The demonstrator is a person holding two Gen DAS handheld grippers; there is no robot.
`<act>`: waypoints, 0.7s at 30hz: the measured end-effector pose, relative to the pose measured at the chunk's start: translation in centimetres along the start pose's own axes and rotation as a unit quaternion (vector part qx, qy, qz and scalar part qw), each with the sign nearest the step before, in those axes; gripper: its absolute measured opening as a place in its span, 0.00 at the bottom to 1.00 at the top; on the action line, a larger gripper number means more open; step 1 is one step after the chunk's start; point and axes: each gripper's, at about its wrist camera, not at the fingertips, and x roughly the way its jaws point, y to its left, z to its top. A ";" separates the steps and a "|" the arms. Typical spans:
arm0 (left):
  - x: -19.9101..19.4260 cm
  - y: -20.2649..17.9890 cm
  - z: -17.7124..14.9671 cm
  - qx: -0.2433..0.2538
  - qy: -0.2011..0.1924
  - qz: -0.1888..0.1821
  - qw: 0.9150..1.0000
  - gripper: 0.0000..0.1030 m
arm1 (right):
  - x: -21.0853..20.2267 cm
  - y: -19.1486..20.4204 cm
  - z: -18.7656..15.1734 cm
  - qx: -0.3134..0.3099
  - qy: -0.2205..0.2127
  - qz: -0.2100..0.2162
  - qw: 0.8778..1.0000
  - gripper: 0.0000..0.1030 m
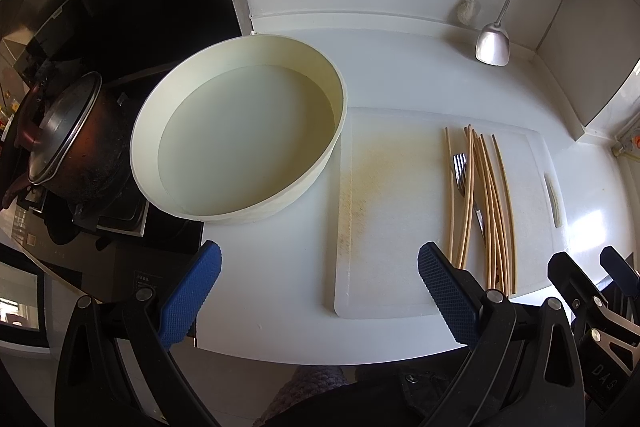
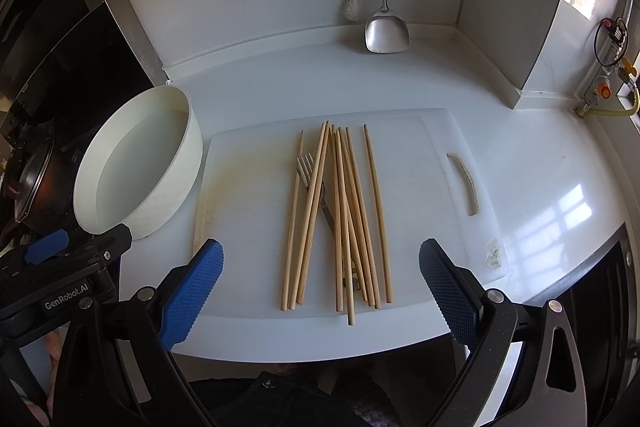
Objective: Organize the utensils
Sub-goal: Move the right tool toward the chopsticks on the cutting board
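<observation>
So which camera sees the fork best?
The right wrist view. The fork lies mid-picture on the cutting board, tines clear, its handle running under the chopsticks. The left wrist view shows the same fork off to the right, more bent by the lens and likewise part hidden.

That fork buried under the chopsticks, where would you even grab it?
Probably at the fork head, from the left: its tines poke out bare between chopsticks, while its handle runs under the pile. The right hand-held gripper, open, would close across the neck from above.
</observation>
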 end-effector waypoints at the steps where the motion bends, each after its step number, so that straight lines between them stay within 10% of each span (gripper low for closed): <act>1: 0.1 -0.1 0.0 0.002 0.001 0.000 1.000 0.94 | 0.0 0.0 0.0 0.003 -0.002 0.001 1.000 0.91; 21: 5.1 -2.8 -0.1 0.092 -0.003 -0.062 0.994 0.94 | 1.2 -3.6 -2.6 0.084 -0.060 -0.038 0.994 0.91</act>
